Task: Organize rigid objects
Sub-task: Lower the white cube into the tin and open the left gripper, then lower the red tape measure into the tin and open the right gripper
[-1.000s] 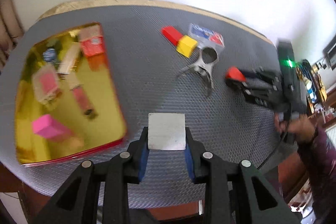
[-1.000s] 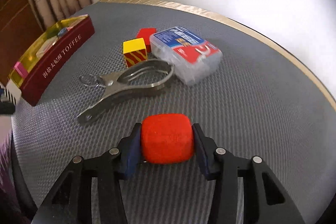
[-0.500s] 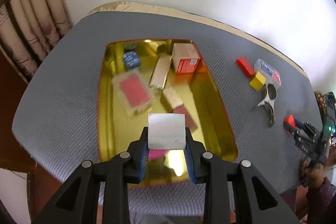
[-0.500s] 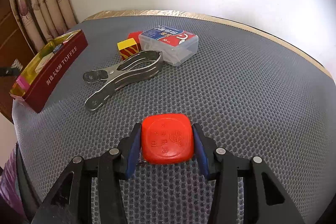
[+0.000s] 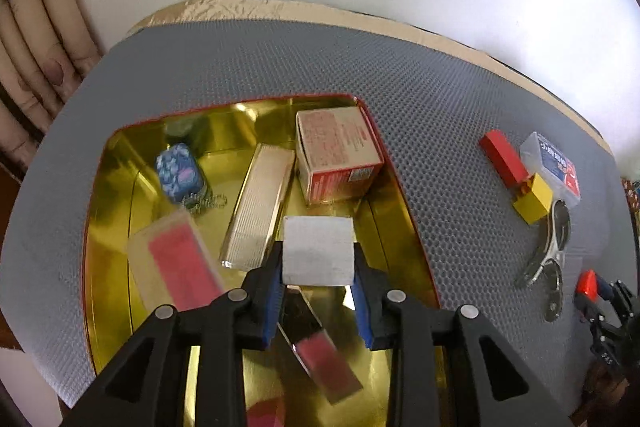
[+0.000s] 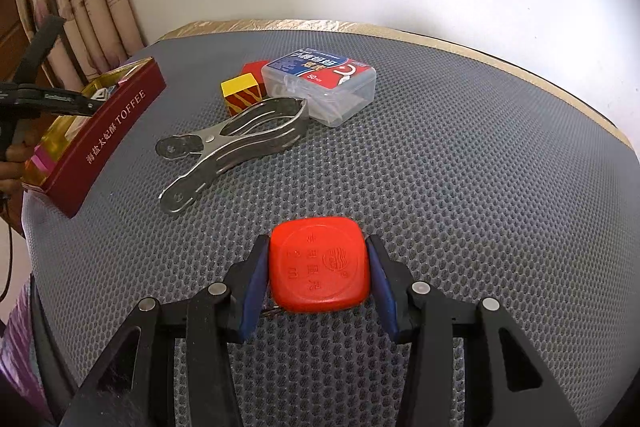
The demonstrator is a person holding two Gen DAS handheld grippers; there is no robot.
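My left gripper [image 5: 318, 275] is shut on a grey-white block [image 5: 318, 251] and hangs over the gold-lined toffee tin [image 5: 108, 187]. In the tin lie a red carton [image 5: 338, 155], a blue patterned case [image 5: 178, 173], a long clear box [image 5: 262, 207] and two clear cases with pink inserts [image 5: 176, 267]. My right gripper [image 6: 318, 269] is shut on a red rounded-square tape measure [image 6: 318, 265] just above the grey mat. From the right wrist view the tin [image 6: 104, 135] is at the far left, with the left gripper [image 6: 52, 101] above it.
On the mat lie a steel clamp [image 6: 236, 143], a yellow striped cube [image 6: 242, 95], a red block [image 6: 256, 69] and a clear floss-pick box [image 6: 320, 87]. The same group sits right of the tin in the left wrist view, near the clamp [image 5: 550, 259]. A curtain [image 6: 72, 7] hangs at the left.
My left gripper carried the grey-white block leftwards from bare mat to above the tin and sank closer to it. The right gripper rolled a little with the red tape measure and stayed in place.
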